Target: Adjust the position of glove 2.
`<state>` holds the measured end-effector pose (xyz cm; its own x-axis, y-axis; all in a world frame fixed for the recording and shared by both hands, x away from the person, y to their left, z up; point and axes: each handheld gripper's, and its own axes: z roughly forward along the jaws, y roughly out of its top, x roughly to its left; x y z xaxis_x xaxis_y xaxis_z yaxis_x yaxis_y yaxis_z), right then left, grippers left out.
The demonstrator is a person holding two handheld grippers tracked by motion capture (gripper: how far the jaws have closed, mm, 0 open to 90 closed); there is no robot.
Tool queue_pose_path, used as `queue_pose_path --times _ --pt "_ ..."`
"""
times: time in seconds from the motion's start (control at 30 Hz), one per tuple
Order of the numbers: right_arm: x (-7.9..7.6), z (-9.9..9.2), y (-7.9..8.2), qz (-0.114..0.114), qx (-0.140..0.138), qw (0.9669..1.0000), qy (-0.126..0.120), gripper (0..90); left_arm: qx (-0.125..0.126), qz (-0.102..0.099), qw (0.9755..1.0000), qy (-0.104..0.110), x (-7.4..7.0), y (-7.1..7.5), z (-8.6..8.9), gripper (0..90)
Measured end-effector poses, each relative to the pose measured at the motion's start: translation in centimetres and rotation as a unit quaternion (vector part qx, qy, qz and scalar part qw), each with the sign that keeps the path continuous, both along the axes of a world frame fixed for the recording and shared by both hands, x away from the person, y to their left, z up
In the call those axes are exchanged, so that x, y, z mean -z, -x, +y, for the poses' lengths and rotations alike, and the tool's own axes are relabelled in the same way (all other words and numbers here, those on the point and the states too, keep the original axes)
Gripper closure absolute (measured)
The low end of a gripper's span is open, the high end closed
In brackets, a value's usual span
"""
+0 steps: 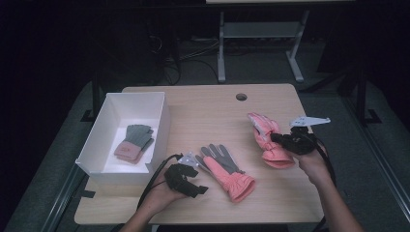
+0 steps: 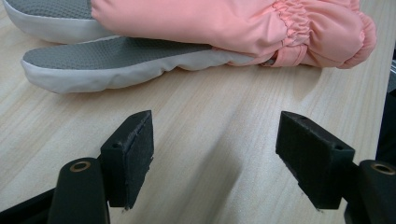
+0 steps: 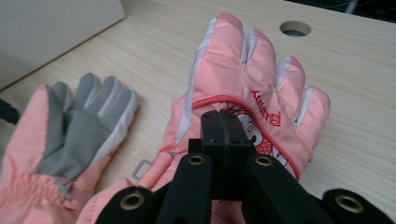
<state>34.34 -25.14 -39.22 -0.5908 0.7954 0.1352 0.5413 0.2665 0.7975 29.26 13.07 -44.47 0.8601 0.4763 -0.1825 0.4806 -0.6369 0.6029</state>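
A pink ski glove (image 1: 225, 169) lies palm up at the table's middle front, its grey palm showing (image 3: 79, 126). My left gripper (image 1: 196, 181) rests just left of it, open; in the left gripper view its jaws (image 2: 215, 135) stand wide over bare wood, with the glove's cuff and thumb (image 2: 187, 23) lying beyond them. A second pink glove (image 1: 270, 150) with a bunny print (image 3: 252, 74) hangs lifted at the right. My right gripper (image 1: 275, 137) is shut on the fabric of its back (image 3: 223, 121).
A white open box (image 1: 109, 116) stands at the table's left with a grey and pink knit glove (image 1: 134, 142) inside. A round cable hole (image 1: 241, 96) sits near the far edge. Bare wood (image 1: 203, 111) spreads between the box and the gloves.
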Motion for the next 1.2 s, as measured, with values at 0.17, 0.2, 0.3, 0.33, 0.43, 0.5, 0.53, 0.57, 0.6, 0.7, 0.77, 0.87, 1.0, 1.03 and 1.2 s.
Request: queue_pose_path --times 0.17,0.2,0.3,0.33,0.43,0.5,0.53,0.57,0.6,0.7,0.77,0.87,1.0,1.03,1.2 --pt "-0.3 0.6 0.4 -0.004 -0.017 0.9999 -0.002 90.0 0.006 -0.003 1.0000 -0.006 -0.1 -0.1 0.1 26.9" --pt "-0.4 0.8 0.5 -0.004 -0.019 0.9998 -0.003 90.0 0.006 -0.003 1.0000 -0.006 -0.1 -0.1 0.1 26.9" --pt "-0.6 1.2 0.7 -0.004 -0.029 0.9996 -0.007 90.0 0.002 -0.004 1.0000 -0.002 -0.1 0.0 0.1 26.9" --pt "-0.7 1.4 0.8 -0.007 -0.032 0.9994 -0.007 90.0 -0.002 -0.003 1.0000 0.000 0.0 0.0 0.0 26.9" --pt "-1.0 1.9 1.1 -0.010 -0.045 0.9989 -0.009 90.0 -0.003 -0.004 1.0000 0.002 0.0 0.0 0.1 26.8" --pt "-1.2 2.3 1.3 -0.011 -0.053 0.9985 -0.011 90.0 0.000 -0.004 1.0000 -0.002 -0.1 -0.1 0.1 26.7" --pt "-1.3 2.5 1.4 -0.010 -0.057 0.9982 -0.012 90.0 0.004 -0.006 1.0000 -0.005 -0.1 -0.1 0.1 26.7" --pt "-1.4 2.7 1.5 -0.012 -0.061 0.9980 -0.012 90.0 0.002 -0.007 1.0000 -0.004 -0.1 -0.1 0.1 26.6" --pt "-1.5 3.0 1.6 -0.011 -0.065 0.9978 -0.013 90.0 0.003 -0.006 1.0000 -0.005 -0.1 -0.1 0.1 26.6" --pt "-1.7 3.7 1.9 -0.014 -0.077 0.9967 -0.018 90.0 0.000 -0.007 1.0000 -0.001 -0.1 0.0 0.0 26.4" --pt "-1.9 4.1 2.0 -0.017 -0.085 0.9961 -0.018 90.0 0.001 -0.007 1.0000 -0.002 -0.1 0.0 0.1 26.4" --pt "-2.1 4.8 2.2 -0.018 -0.098 0.9949 -0.020 90.0 -0.007 -0.004 1.0000 0.004 -0.1 0.0 0.1 26.4" --pt "-2.1 5.9 2.5 -0.017 -0.120 0.9925 -0.021 90.0 -0.005 -0.005 1.0000 0.002 -0.2 0.0 0.1 26.4" --pt "-2.2 6.3 2.7 -0.016 -0.128 0.9914 -0.021 90.0 -0.006 -0.003 1.0000 0.003 -0.2 0.0 0.1 26.4" --pt "-2.2 7.8 3.1 -0.014 -0.156 0.9874 -0.022 90.0 -0.006 -0.005 1.0000 0.003 -0.2 0.1 0.1 26.4"
